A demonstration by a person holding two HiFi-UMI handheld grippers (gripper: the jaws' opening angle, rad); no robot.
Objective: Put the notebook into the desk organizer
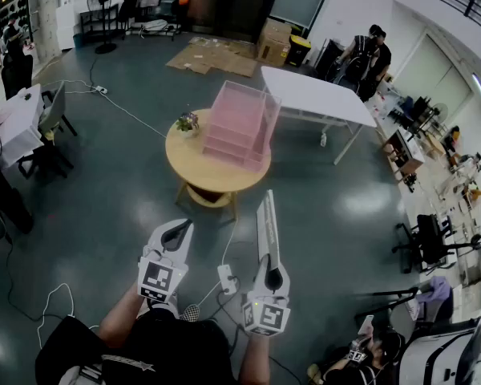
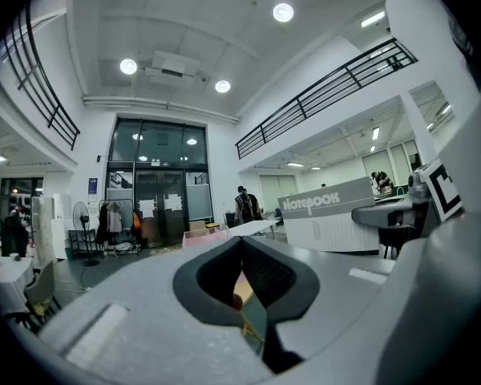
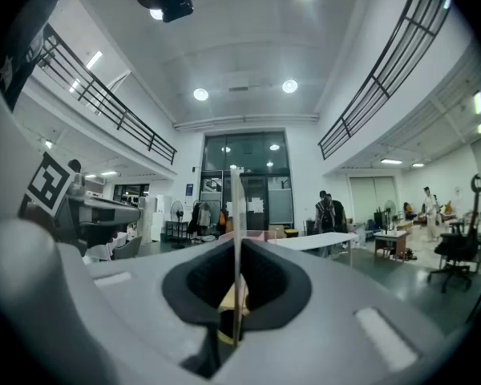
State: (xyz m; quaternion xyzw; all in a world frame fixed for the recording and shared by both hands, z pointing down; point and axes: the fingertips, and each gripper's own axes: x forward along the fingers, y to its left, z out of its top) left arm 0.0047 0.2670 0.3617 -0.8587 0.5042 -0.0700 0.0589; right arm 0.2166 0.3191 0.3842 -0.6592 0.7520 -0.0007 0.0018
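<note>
Right gripper (image 1: 270, 265) clamping notebook (image 1: 266, 219), left gripper (image 1: 179, 229) closed empty, pink organizer (image 1: 239, 123) on round table (image 1: 194, 175)

The table (image 1: 194, 175) stands ahead of me, well apart from my grippers. On it the organizer (image 1: 239, 123) sits toward the right, with the plant (image 1: 187, 123) just left of it. Behind it and to the right stands a long table (image 1: 317, 95). Further back, cardboard (image 1: 212, 56) lies on the floor (image 1: 128, 191). My left gripper (image 1: 176, 229) is near me on the left and my right gripper (image 1: 271, 273) beside it on the right. The notebook (image 1: 266, 219) stands on edge between the right one's jaws, sticking out ahead toward the table.
</note>
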